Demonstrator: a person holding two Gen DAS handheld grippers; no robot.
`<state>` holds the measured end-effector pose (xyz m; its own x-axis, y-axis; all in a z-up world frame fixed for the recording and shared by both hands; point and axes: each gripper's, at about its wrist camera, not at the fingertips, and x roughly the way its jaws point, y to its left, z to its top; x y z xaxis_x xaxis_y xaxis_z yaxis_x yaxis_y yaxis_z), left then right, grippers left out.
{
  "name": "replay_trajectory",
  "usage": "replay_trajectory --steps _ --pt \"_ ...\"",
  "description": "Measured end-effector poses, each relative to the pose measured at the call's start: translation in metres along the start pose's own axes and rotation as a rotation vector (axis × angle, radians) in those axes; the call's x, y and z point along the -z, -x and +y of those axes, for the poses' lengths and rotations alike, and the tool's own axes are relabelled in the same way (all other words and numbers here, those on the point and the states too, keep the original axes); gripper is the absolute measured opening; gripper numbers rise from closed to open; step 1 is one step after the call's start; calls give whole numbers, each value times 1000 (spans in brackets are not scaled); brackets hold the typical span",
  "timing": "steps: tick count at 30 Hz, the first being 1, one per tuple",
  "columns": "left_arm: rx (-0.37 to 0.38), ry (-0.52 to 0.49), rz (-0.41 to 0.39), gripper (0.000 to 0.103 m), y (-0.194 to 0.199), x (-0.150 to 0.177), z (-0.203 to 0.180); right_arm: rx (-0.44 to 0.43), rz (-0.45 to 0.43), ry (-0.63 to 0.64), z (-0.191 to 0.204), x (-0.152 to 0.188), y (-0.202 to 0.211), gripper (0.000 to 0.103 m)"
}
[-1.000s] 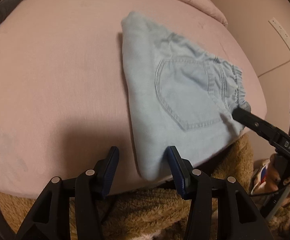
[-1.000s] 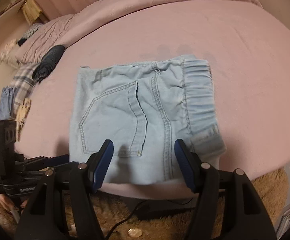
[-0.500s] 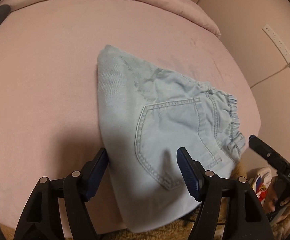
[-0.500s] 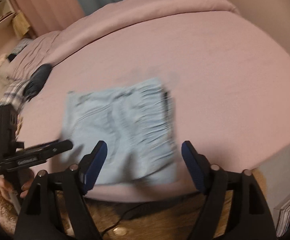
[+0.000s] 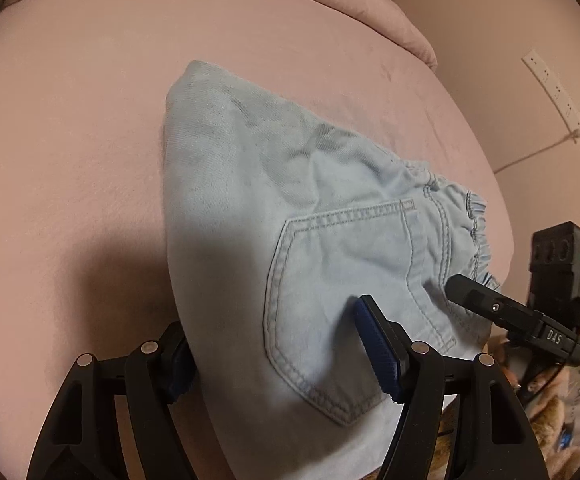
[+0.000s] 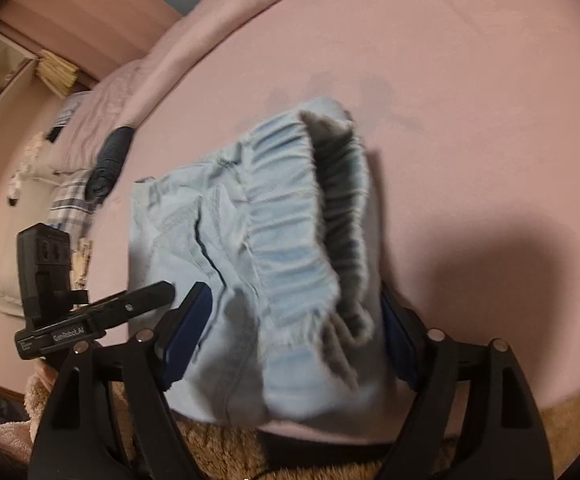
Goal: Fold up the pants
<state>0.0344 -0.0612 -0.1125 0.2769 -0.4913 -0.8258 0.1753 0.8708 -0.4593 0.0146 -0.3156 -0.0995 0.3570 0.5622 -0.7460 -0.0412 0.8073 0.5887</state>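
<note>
The folded light blue denim pants (image 5: pixel 290 220) lie on the pink bed, back pocket up; they also show in the right wrist view (image 6: pixel 250 248), elastic waistband raised and gaping. My left gripper (image 5: pixel 278 364) is open, one finger under the folded edge, the other on top near the pocket. My right gripper (image 6: pixel 290 344) is open and straddles the near waistband end, fabric between its fingers. Each gripper shows in the other's view: the right one (image 5: pixel 485 300) at the waistband, the left one (image 6: pixel 142 300) at the pants' left edge.
The pink bed (image 5: pixel 70 120) extends far and left. A dark rolled garment (image 6: pixel 110 160) and plaid cloth (image 6: pixel 70 204) lie at the bed's far left. A brown fuzzy rug (image 6: pixel 218 440) lies below the near edge. A power strip (image 5: pixel 553 92) hangs on the wall.
Both grippers have moved in onto the pants' near edge from a short way back. The left finger has slid under the fold. The waistband has lifted and opened at the right gripper.
</note>
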Motion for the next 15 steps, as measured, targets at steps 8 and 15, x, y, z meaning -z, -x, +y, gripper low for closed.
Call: replay_trajectory --steps 8,15 --pt "-101 -56 -38 52 -4 -1 -21 -10 -17 9 8 -2 -9 56" --pt "-127 -9 -67 26 18 5 -32 -8 -74 43 35 3 4 35"
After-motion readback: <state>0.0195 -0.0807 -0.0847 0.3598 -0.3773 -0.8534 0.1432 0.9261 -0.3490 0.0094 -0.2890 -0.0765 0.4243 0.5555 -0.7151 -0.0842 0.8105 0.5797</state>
